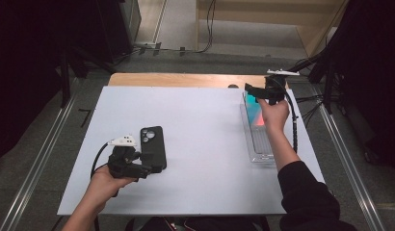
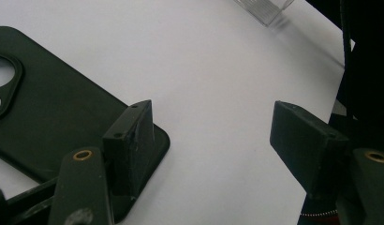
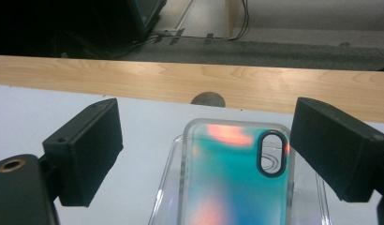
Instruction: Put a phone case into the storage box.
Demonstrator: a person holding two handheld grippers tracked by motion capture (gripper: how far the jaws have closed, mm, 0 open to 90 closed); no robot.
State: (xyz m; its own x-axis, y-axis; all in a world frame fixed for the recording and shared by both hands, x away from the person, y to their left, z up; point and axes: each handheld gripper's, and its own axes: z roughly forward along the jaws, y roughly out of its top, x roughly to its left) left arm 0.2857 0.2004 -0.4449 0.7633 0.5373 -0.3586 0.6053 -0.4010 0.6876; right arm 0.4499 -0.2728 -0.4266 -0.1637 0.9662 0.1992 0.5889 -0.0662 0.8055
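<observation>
At the lower left of the high view, the left gripper point(image 1: 140, 168) rests with jaws apart, one pad on the corner of a matte black phone case point(image 1: 153, 147) with rounded corners. Its own view shows that overlap close up. At the upper right, the right gripper point(image 1: 256, 91), jaws spread and empty, hangs over a glossy teal-and-orange case point(image 3: 237, 178) in a clear plastic tray point(image 1: 261, 147).
</observation>
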